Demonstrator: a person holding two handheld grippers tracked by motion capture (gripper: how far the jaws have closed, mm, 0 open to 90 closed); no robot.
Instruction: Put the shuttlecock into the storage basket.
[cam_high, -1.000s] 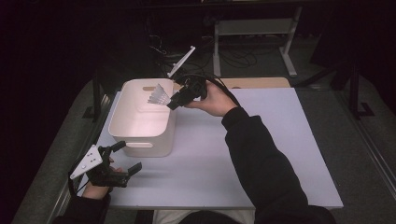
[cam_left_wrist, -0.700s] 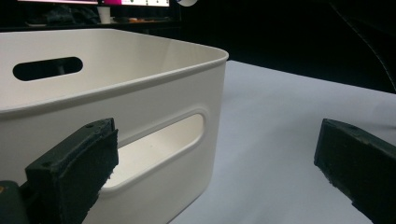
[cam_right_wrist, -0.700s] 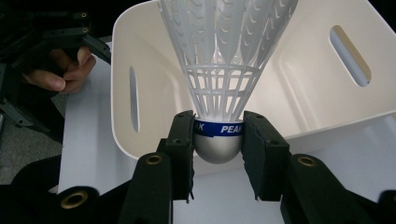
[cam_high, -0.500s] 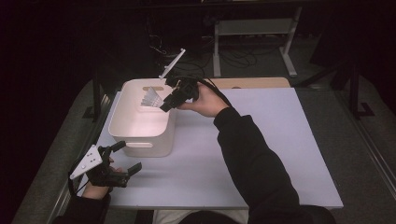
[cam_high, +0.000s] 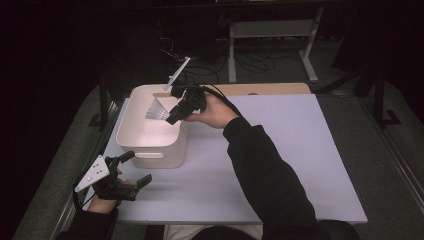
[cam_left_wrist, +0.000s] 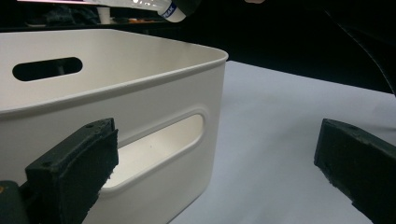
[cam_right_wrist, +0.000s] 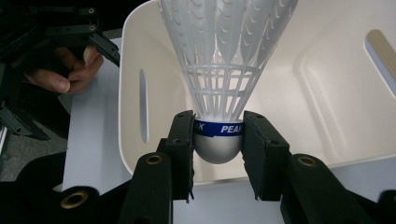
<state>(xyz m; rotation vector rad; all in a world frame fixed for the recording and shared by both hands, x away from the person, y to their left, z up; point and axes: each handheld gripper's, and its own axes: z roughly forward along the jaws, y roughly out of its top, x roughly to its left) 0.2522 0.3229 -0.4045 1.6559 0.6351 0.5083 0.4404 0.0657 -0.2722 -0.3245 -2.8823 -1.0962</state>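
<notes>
High view: fixed above, looking forward and down over the pale lavender tabletop (cam_high: 300, 150). Left gripper view: low at table level, close against the white plastic bin with slot handles (cam_left_wrist: 140, 93). Right gripper view: looking down into that same bin (cam_right_wrist: 327, 70), shared by all.

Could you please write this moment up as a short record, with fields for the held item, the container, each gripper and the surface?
held item: white shuttlecock, blue band around its cork, skirt pointing away from the right gripper's camera
container: white bin with slot handles, nothing seen inside it
right gripper: jaws shut on the shuttlecock's cork, held over the bin's rim
left gripper: jaws open, holding nothing, near the bin's front handle
surface: pale table
</notes>
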